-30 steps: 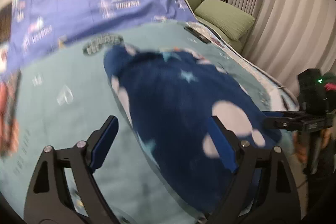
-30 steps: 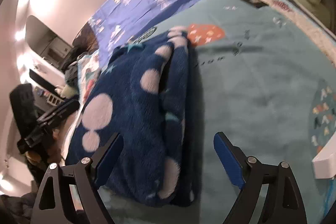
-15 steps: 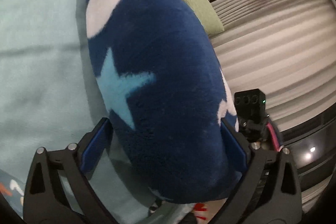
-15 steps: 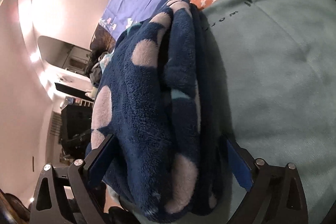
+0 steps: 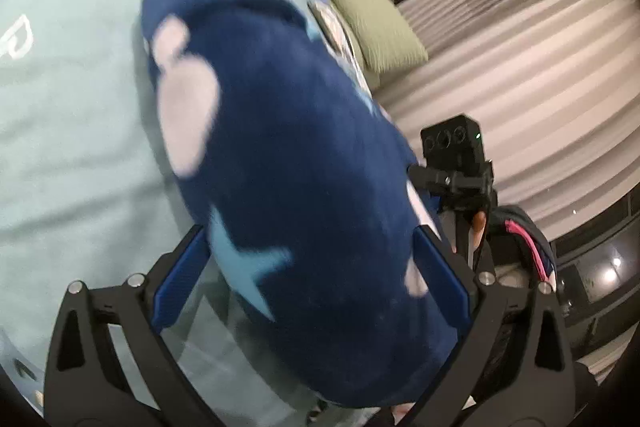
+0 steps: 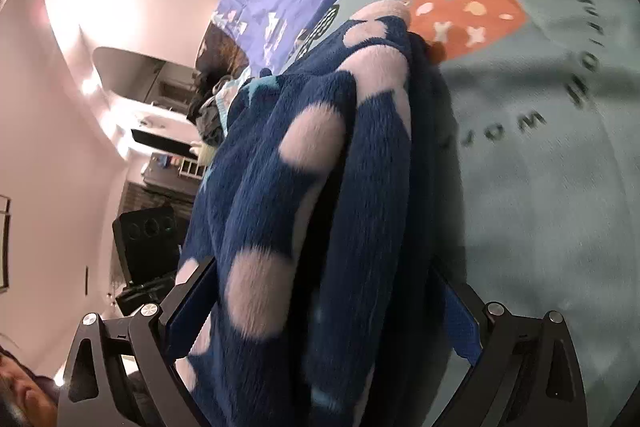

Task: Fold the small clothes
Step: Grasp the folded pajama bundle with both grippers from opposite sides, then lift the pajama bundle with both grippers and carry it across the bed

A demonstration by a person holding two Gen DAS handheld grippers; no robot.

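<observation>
Left wrist view, folded fleece garment (image 5: 304,167) filling wide-spread left claw (image 5: 310,267)

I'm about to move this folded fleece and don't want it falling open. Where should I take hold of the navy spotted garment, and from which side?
Grip the navy spotted garment across its near end, where the layers are stacked into a thick bundle. Come in low from the bed's near edge, along its length, jaws straddling the full width as the left hand-held gripper and right hand-held gripper do now. Pinching one layer would probably unfold it.
</observation>
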